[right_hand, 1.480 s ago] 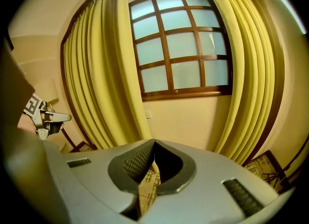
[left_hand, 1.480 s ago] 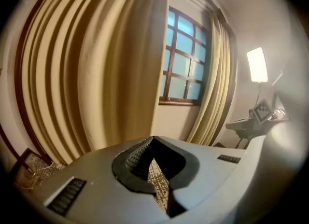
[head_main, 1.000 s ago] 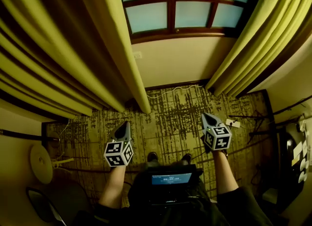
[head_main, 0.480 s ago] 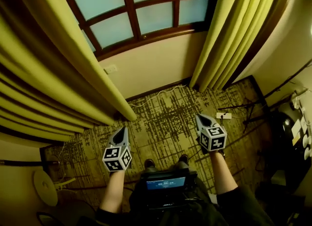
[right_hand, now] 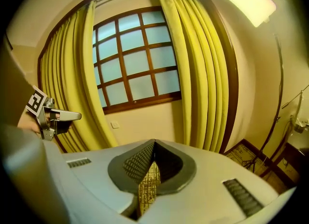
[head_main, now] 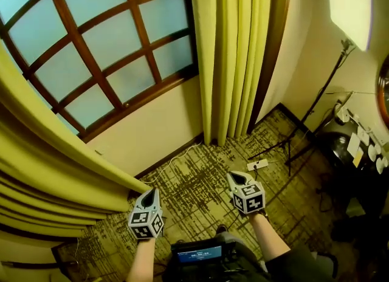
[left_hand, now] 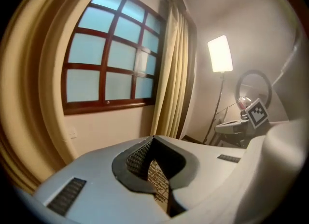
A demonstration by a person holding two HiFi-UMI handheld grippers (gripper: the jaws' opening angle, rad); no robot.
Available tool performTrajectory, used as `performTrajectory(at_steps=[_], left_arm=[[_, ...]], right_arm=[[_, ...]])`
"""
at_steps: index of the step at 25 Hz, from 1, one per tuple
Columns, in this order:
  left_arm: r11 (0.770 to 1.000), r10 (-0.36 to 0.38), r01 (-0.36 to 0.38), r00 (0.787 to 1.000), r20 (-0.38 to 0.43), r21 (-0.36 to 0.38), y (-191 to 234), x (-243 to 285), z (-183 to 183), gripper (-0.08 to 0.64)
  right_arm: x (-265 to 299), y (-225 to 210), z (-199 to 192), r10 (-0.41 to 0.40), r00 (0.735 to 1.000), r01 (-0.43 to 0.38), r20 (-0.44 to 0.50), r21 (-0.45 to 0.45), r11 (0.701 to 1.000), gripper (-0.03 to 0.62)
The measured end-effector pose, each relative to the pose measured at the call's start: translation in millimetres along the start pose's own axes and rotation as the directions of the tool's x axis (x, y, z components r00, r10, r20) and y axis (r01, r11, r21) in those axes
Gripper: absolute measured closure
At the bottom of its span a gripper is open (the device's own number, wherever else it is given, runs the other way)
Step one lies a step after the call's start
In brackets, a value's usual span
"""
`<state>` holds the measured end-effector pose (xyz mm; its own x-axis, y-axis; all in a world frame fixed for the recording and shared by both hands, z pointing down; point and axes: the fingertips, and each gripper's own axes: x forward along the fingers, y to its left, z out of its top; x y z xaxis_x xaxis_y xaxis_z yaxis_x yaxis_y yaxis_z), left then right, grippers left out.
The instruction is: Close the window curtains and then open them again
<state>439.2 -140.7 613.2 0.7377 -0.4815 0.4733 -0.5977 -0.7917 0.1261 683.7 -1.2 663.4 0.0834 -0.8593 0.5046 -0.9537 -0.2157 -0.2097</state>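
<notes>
Left claw (head_main: 150,194) and right claw (head_main: 237,177) are both closed, gripping nothing.

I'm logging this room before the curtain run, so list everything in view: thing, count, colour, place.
window: 1, brown lattice frame, pale blue panes, uncovered
curtains: 2, yellow-green; left curtain gathered at the window's left, right curtain gathered at its right
wall socket: 1, white, wall under the window
carpet: 1, olive with dark pattern, floor
power strip: 1, white, on the carpet, right of centre
lamp panel: 1, bright white, upper right by the wall
screen device: 1, dark with blue screen, bottom centre of the head view
left gripper: 1, grey, fingers shut, empty
right gripper: 1, grey, fingers shut, empty
</notes>
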Motion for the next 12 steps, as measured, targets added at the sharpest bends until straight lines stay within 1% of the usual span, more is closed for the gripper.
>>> performTrajectory(at_steps=[5, 9, 12], left_arm=[[0.996, -0.072, 0.07, 0.997, 0.033, 0.056, -53, 46, 44, 0.566], [0.984, -0.138, 0.134, 0.99, 0.021, 0.114, -85, 79, 68, 0.566], [0.973, -0.186, 0.183, 0.983, 0.007, 0.139, -97, 103, 81, 0.566]], right_arm=[[-9, -38, 12, -0.014, 1.0, 0.014, 0.014, -0.004, 1.0, 0.581], [-6, -62, 17, -0.03, 0.999, 0.03, 0.021, 0.016, 0.999, 0.581], [2, -75, 16, -0.051, 0.999, 0.051, 0.014, 0.038, 0.998, 0.581]])
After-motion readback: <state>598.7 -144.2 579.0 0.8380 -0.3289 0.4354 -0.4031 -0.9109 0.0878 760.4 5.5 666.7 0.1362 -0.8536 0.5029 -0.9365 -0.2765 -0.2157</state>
